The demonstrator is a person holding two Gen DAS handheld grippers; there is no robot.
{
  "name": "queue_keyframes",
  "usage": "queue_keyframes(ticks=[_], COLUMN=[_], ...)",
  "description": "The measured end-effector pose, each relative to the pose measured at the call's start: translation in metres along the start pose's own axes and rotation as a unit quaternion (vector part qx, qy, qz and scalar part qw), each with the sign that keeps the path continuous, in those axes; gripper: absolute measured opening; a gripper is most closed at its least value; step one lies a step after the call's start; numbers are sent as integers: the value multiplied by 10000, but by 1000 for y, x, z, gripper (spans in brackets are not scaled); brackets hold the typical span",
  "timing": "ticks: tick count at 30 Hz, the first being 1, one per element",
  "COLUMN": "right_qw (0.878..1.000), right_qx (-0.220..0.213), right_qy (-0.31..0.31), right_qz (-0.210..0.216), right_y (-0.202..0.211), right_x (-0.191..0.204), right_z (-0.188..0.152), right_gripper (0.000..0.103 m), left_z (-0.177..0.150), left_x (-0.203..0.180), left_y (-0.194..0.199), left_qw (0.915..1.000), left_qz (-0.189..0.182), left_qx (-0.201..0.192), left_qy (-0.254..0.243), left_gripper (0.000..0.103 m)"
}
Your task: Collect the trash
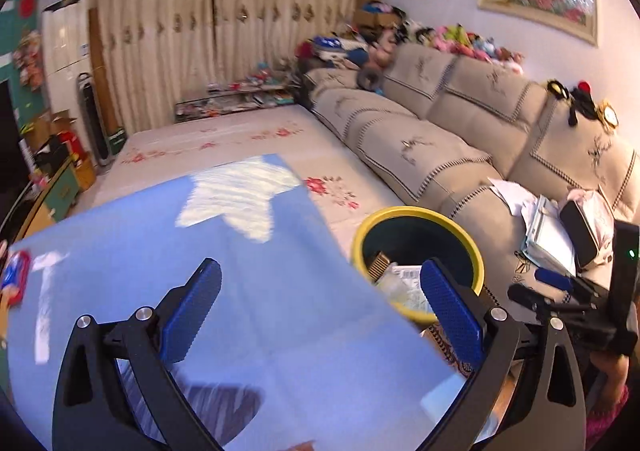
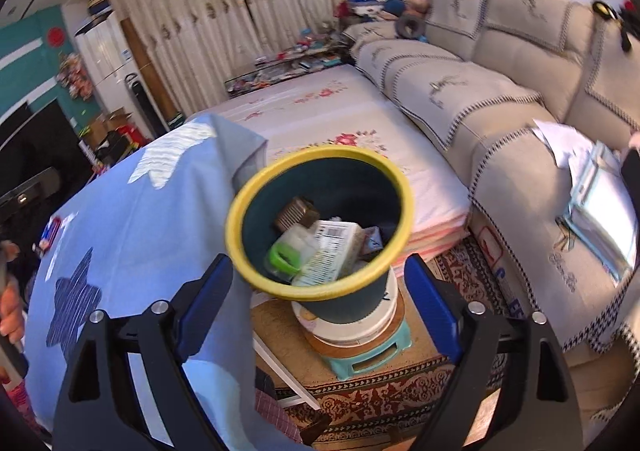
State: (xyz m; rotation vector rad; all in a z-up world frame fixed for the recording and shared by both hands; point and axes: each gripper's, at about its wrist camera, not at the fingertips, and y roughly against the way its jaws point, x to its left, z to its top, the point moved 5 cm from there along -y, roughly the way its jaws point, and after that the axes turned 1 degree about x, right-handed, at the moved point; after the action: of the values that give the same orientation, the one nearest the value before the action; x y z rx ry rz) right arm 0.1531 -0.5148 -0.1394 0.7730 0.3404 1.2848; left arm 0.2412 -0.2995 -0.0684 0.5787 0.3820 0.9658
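Both the left gripper (image 1: 320, 315) and right gripper (image 2: 320, 307) gape wide, empty. Seek remaining litter on the blue cloth (image 1: 248, 291); carry it squarely over the bin (image 2: 320, 221).

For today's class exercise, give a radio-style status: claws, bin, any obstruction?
Left claw open, empty. Right claw open, empty. Bin holds trash. Nothing in the way.

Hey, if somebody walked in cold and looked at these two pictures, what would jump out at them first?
Probably the bin with its bright yellow rim, standing on a stool between the table and the sofa, already holding a carton and other trash. Next, the light blue tablecloth with star patches filling the left of both views. Both the left gripper and right gripper are open and empty.
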Motion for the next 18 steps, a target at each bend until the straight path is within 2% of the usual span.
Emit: queue_keyframes(ticks=[4,8,12,18], right_qw=[9986,9956,9927,9911], right_qx=[-231,-502,-696,-816], right_qy=[462,793,984,1044], right_qz=[54,55,35,81], right_y=[16,39,59,76], right_x=[41,71,89,102], right_z=[3,2,-2,-12], right_gripper=[86,87,90,91], left_z=[-32,-61,-81,-106], left_x=[54,95,111,117], left_y=[58,108,143,177], left_qw=[9985,9928,9879,9828], left_qz=[405,854,1121,1282], left_qx=[-97,-293,-563,-825], left_qy=[354,793,915,1040], left_gripper=[98,98,98,98])
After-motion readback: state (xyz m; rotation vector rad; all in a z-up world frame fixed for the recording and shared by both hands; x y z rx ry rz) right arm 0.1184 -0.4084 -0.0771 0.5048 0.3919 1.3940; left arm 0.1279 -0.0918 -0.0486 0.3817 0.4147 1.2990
